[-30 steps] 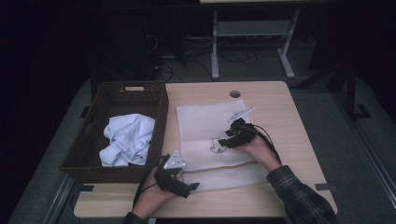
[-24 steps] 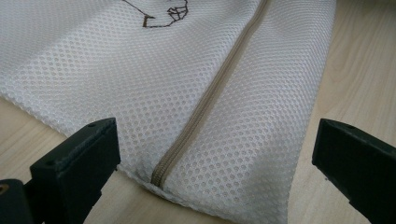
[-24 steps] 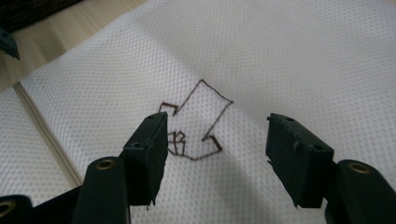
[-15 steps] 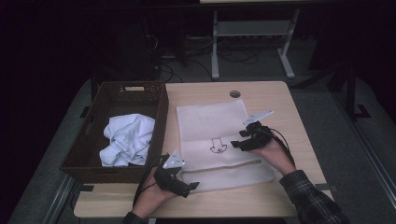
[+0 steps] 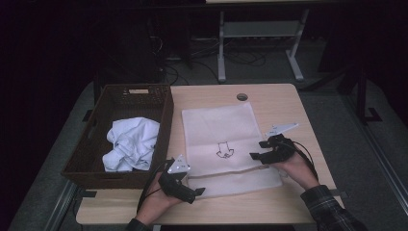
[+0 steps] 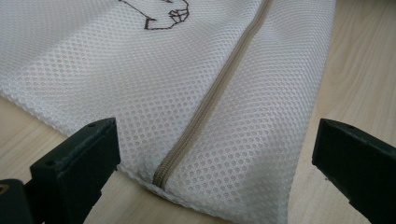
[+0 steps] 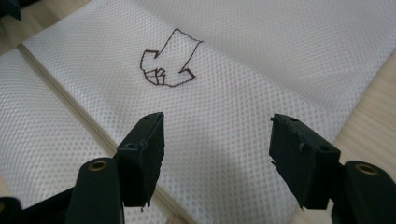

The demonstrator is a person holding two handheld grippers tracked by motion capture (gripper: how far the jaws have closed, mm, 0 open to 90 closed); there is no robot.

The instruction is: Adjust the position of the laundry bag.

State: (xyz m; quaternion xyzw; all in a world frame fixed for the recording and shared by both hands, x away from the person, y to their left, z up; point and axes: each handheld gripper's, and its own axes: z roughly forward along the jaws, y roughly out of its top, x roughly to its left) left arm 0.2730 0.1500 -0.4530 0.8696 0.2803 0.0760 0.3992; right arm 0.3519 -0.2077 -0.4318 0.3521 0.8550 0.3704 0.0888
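A white mesh bag (image 5: 219,125) lies flat on the wooden table (image 5: 288,106), with a dark shirt drawing (image 5: 224,151) on it and a beige zipper (image 6: 219,93) across its near part. My left gripper (image 5: 198,192) rests at the bag's near left corner. It is open, its jaws either side of the zipper's end (image 6: 161,175). My right gripper (image 5: 258,149) hovers over the bag's right edge, near the drawing (image 7: 168,65). Its jaws have just been opening and stand open, with nothing pinched between them and the mesh (image 7: 257,93) lying under them.
A brown wicker basket (image 5: 86,159) stands at the table's left and holds a crumpled white cloth (image 5: 132,142). A round cable hole (image 5: 242,96) sits near the far edge. Beyond the table are a white frame (image 5: 221,48) and cables on a dark floor.
My right gripper has moved to the right, off the drawing and out to the bag's right edge. The left gripper and the bag have stayed where they were.
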